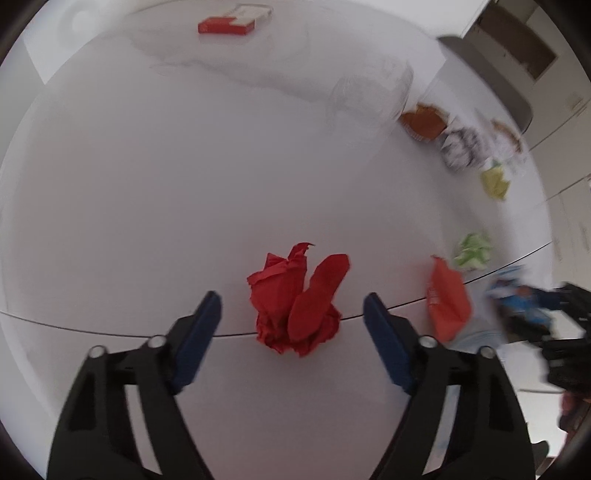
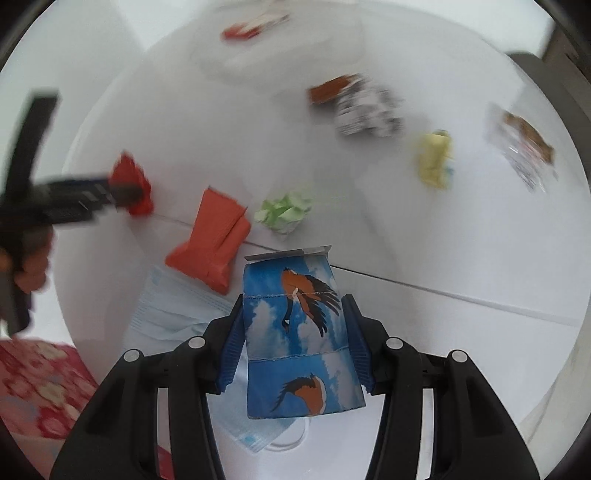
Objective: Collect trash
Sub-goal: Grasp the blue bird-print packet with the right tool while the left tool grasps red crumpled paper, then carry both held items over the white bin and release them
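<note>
My left gripper (image 1: pixel 291 306) is open, its blue pads on either side of a crumpled red paper ball (image 1: pixel 295 299) on the white table (image 1: pixel 147 184). The ball is not gripped. My right gripper (image 2: pixel 293 328) is shut on a blue carton (image 2: pixel 299 332) printed with birds and clouds, held above a light blue face mask (image 2: pixel 166 310). In the right wrist view the left gripper (image 2: pixel 122 192) shows at the left by the red ball (image 2: pixel 136 184). An orange folded paper (image 2: pixel 210 240) and a green crumpled paper (image 2: pixel 284 212) lie nearby.
Further trash lies at the table's far right: a yellow wad (image 2: pixel 436 158), a black-and-white wrapper (image 2: pixel 369 107), a brown packet (image 2: pixel 332 88), a clear printed wrapper (image 2: pixel 524 147). A red-and-white box (image 1: pixel 232 20) sits at the far edge. A red floral cloth (image 2: pixel 40 384) lies below left.
</note>
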Demonstrator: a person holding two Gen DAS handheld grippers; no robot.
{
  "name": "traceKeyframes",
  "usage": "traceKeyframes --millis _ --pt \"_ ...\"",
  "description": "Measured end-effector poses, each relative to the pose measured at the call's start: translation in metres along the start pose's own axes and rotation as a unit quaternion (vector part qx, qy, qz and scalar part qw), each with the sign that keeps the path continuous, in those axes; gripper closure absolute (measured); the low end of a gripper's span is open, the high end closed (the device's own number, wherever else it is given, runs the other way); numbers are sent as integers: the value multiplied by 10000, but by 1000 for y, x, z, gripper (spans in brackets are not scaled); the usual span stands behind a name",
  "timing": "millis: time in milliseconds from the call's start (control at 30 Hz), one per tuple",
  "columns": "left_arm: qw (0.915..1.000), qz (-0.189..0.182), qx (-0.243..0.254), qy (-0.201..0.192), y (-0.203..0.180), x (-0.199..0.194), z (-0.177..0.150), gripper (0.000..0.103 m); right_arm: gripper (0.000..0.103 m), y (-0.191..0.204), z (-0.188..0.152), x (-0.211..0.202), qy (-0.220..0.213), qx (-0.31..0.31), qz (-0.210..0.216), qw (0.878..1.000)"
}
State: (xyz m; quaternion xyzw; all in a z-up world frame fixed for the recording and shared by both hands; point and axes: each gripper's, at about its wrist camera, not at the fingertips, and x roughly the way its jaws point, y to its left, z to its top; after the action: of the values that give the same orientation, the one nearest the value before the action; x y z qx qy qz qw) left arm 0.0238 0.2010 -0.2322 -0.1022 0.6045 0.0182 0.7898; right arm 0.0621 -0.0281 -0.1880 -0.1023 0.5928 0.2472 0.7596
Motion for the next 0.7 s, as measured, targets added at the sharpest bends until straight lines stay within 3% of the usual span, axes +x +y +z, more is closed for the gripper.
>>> traceKeyframes --millis 67,133,200,367,467,533,633,700 --pt "9999 53 117 38 -3 5 0 46 52 -8 -6 -14 -214 347 69 9991" --pt "9998 -30 173 68 -4 6 0 63 52 -19 -18 -32 -491 814 165 9953" --pt "9997 -17 219 72 -6 3 1 68 52 -29 -33 -47 -698 1186 210 9903" --pt "9979 -15 649 -74 -24 -16 7 70 52 -52 -89 -89 -1105 2135 89 9706" --pt "9927 -268 1151 -231 -51 -44 6 70 52 -66 -133 -112 -1297 2687 -199 9543" --pt "9864 -481 1542 -312 -78 -61 4 70 52 -72 -171 -123 -1347 3094 -475 9401" --pt "9667 -884 2381 -328 -136 -82 -7 70 52 -86 -238 -115 -1233 3903 -764 9092" --pt "9446 -1207 3041 -247 -185 -91 -23 70 52 -95 -272 -94 -1100 4330 -771 8913"
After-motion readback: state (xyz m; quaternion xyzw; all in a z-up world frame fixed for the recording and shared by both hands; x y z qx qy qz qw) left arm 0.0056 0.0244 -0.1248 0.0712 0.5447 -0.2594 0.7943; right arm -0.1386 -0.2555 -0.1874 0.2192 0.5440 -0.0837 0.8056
